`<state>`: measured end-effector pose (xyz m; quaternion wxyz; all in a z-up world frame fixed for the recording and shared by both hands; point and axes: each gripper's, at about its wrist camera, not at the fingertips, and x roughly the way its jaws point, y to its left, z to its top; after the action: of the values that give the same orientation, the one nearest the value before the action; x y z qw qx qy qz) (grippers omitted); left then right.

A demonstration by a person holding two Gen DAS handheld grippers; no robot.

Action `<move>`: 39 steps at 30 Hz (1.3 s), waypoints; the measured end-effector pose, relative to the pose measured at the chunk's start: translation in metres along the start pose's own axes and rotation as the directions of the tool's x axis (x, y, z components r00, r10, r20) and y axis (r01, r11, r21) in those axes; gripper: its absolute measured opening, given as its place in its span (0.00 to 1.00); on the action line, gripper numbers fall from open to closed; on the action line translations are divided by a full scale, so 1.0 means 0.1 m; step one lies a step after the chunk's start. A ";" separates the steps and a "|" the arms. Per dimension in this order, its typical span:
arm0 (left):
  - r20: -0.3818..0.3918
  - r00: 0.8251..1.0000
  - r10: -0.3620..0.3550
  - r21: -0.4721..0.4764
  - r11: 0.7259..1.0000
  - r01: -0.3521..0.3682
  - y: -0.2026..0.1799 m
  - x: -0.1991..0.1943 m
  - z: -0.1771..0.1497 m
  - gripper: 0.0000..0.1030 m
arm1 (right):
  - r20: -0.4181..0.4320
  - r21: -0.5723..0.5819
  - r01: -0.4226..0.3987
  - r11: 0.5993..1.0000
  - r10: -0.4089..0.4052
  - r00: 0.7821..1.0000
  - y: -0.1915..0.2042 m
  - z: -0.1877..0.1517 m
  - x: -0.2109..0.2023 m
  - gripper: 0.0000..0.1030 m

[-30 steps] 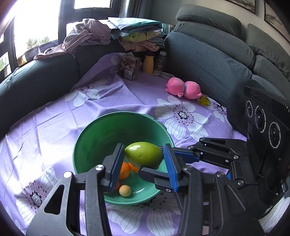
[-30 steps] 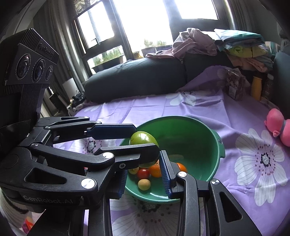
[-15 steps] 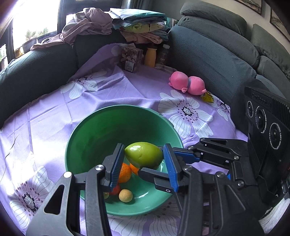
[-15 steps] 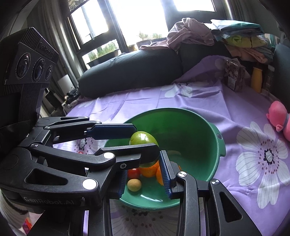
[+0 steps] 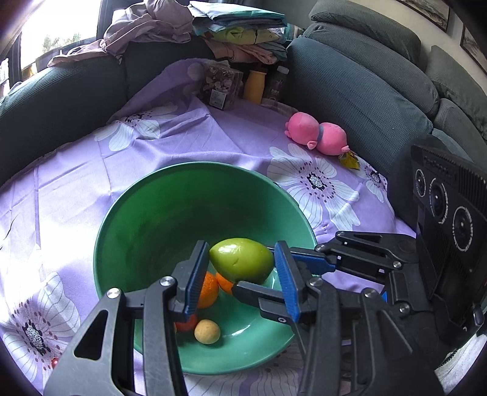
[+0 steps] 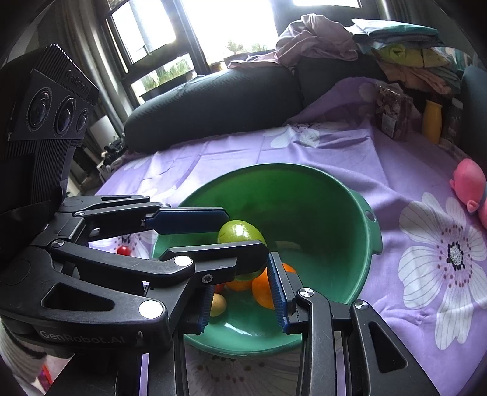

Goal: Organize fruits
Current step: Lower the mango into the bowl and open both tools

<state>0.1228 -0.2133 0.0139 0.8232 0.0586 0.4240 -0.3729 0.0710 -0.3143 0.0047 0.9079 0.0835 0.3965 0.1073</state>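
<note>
A smooth green fruit (image 5: pixel 240 260) hangs over the inside of a green bowl (image 5: pixel 194 166), above the fruit lying there. My left gripper (image 5: pixel 240 252) is shut on its two ends with the blue pads. My right gripper (image 6: pixel 240 274) comes in from the right, one finger closed on top of the same fruit (image 6: pixel 240 233) and one beneath it. Two oranges (image 5: pixel 208 289), a small tan ball (image 5: pixel 207 331) and a red fruit (image 5: pixel 187 324) lie in the bottom of the bowl (image 6: pixel 304 167). A red cherry tomato (image 6: pixel 124 250) sits on the cloth left of the bowl.
The bowl stands on a purple flowered cloth (image 5: pixel 170 143) ringed by dark sofa cushions (image 5: pixel 359 91). A pink plush toy (image 5: pixel 316 138) lies at the right; a clear snack box (image 5: pixel 220 85) and a yellow bottle (image 5: pixel 254 86) stand at the back under piled clothes (image 5: pixel 237 27).
Both grippers have sunk together with the green fruit toward the bowl, which now looks larger and nearer. Neither grip has changed.
</note>
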 end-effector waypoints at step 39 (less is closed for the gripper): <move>-0.039 0.997 -0.066 -0.084 0.995 0.063 0.20 0.21 -0.07 0.43 | -0.125 -0.017 0.040 0.999 -0.042 0.991 -0.01 0.02 0.22 0.34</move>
<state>0.1387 -0.2078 -0.0106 0.8033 0.0187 0.4580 -0.3803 0.0868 -0.3101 -0.0098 0.8837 0.0617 0.4538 0.0968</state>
